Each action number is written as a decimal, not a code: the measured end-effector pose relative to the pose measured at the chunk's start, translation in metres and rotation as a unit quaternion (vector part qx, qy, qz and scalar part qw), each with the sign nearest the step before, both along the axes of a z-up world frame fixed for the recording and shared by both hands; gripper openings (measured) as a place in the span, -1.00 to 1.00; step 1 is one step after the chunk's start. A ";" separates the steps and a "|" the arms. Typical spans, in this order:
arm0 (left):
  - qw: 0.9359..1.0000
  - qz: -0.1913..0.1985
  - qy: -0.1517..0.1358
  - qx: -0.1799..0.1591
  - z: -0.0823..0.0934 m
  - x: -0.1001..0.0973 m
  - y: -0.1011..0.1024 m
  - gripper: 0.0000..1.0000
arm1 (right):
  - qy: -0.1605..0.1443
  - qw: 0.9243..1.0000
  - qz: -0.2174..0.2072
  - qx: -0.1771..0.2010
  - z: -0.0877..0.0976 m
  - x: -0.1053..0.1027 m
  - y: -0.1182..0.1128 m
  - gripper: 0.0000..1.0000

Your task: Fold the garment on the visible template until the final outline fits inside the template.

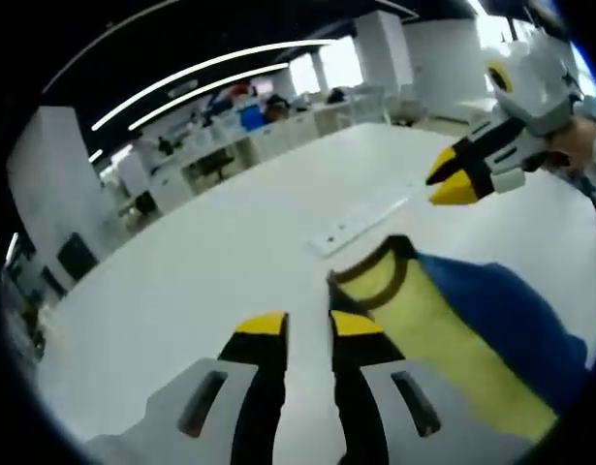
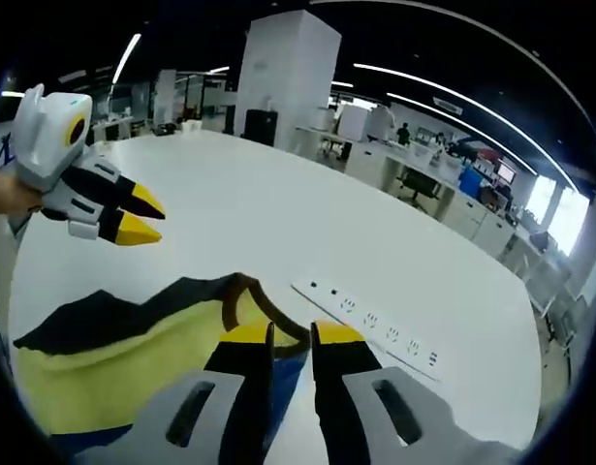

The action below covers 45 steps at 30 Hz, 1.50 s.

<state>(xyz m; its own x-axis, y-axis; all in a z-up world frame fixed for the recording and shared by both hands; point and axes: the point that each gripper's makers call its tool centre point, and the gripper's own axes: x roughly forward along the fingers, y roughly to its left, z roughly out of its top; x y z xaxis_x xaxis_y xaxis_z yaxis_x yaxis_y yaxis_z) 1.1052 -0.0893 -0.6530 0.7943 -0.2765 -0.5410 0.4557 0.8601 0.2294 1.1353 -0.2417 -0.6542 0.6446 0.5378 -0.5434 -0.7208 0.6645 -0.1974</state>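
The garment, yellow and blue with a dark brown collar, is lying bunched on the white table, just this side of a power strip. In the right gripper view the garment is showing a raised, rumpled edge, and no template outline is making itself seen under or around it.

The left gripper is hovering with its jaws a little apart at the collar's edge, gripping nothing that can be made out. The right gripper is sitting with its jaws slightly apart just at the collar loop; whether cloth is passing between them is hard to say. Each gripper is also showing in the other's view, held up above the table with its yellow tips nearly together.

This is looking like an early step: taking hold near the collar to spread or lift the cloth. The next move is calling for a firm pinch on one layer, then a flat, even fold, with the power strip left undisturbed.
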 end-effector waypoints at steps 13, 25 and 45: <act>0.997 -0.083 -0.001 0.002 0.021 -0.033 -0.023 -0.43 | -0.002 0.999 0.049 0.019 0.017 -0.046 0.009 -0.40; 0.994 -0.112 -0.006 -0.002 0.039 -0.052 -0.027 -0.21 | 0.010 0.997 0.078 0.010 0.028 -0.081 0.011 -0.02; 0.982 -0.188 -0.020 -0.013 0.068 -0.106 -0.054 0.10 | -0.009 0.996 0.084 0.040 0.053 -0.122 -0.003 0.27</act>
<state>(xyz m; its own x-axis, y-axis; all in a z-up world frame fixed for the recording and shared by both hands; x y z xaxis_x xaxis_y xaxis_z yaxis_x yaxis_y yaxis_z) 0.9993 -0.1428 -0.5853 0.6534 -0.5677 -0.5008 0.7336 0.6382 0.2337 1.0128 -0.2444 -0.6011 0.5514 0.6798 -0.4836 -0.8198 0.5488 -0.1632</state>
